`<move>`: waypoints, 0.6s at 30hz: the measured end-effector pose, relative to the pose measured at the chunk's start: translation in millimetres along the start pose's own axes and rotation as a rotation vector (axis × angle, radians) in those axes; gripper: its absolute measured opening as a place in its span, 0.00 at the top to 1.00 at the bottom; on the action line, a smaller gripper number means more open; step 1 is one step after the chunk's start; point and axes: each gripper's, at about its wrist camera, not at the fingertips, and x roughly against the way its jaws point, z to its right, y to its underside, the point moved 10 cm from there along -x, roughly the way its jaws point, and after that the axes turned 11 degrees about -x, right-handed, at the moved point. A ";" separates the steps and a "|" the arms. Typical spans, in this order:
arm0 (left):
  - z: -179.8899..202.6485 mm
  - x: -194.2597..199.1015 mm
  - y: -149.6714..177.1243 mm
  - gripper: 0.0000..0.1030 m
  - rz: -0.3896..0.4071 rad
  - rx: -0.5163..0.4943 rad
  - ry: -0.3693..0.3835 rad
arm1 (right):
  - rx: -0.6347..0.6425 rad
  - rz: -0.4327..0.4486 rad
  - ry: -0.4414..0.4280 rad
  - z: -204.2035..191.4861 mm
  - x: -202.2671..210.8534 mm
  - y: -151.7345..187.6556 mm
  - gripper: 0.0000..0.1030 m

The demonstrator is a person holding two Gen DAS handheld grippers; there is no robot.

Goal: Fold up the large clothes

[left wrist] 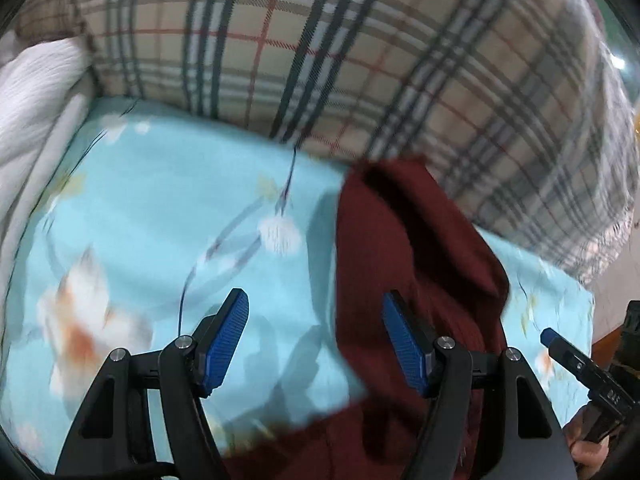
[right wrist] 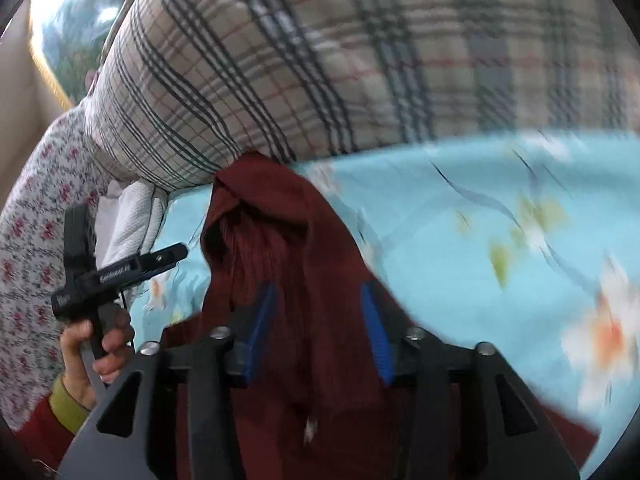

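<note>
Left wrist view showed the left gripper [left wrist: 314, 340] with its two blue pads well apart and nothing between them, above the light blue flowered sheet [left wrist: 160, 208]. The dark red garment [left wrist: 416, 248] lay on this sheet, beside the right pad and running under it toward the lower edge, with its far end close to the big plaid quilt [left wrist: 320, 48] at the back. A white ribbed cloth [left wrist: 32, 96] was at the left side. In the right wrist view the right gripper [right wrist: 318, 328] stood over the same garment [right wrist: 280, 216], and a ridge of the red cloth rose between its pads; the jaws looked parted, and I judged that the pads did not press on the cloth, though blur made this hard to see. A hand [right wrist: 100, 344] with a yellow-green cuff carried the other tool at the left. It seemed a fold was just laid down and the cloth let go, so the step in hand was between folds. The next move probably needed both tools to find new edges of the garment, pinch them at the same height, and carry them across evenly so the layers do not slide
</note>
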 end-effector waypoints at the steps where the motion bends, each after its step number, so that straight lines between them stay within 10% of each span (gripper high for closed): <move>1: -4.2 -10.0 -7.0 0.32 -0.007 0.000 -0.004 | 0.029 0.003 0.000 -7.0 -11.8 -10.5 0.50; 7: -5.0 -47.7 -21.6 0.35 -0.030 -0.032 0.015 | 0.133 -0.039 0.040 -20.2 -69.3 -35.4 0.50; 9: 0.6 -49.6 -23.1 0.63 -0.019 -0.058 0.021 | 0.152 -0.063 0.049 -20.5 -81.3 -33.2 0.72; 10: 7.9 -50.6 -23.7 1.00 -0.022 -0.082 0.048 | 0.149 -0.053 0.068 -17.8 -80.8 -34.3 0.95; 18: 57.0 11.2 -27.6 1.00 0.139 -0.238 0.048 | 0.063 0.099 0.008 -11.5 -4.5 -46.2 0.96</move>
